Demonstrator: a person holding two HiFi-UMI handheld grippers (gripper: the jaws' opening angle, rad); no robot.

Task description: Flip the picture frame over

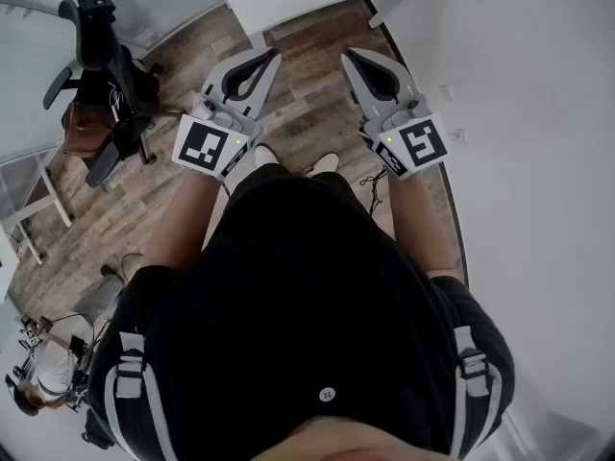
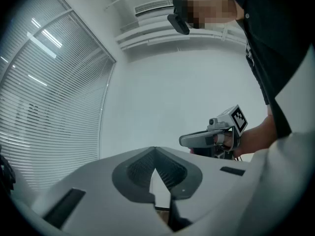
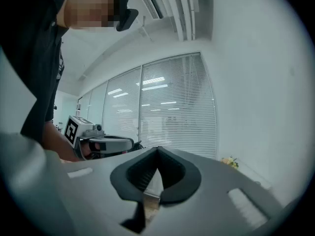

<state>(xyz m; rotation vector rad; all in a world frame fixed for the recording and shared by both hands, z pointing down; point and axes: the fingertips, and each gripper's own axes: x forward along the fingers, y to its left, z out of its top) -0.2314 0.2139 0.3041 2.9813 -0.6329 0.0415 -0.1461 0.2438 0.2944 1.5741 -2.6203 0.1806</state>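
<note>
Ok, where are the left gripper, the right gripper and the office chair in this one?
left gripper (image 1: 272, 57), head view, where its closed fingertips meet.
right gripper (image 1: 348, 57), head view, where its closed fingertips meet.
office chair (image 1: 113, 86), head view, on its dark seat.

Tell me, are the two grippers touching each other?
Apart. The head view shows the left gripper and the right gripper side by side, with wooden floor visible between them.
</note>
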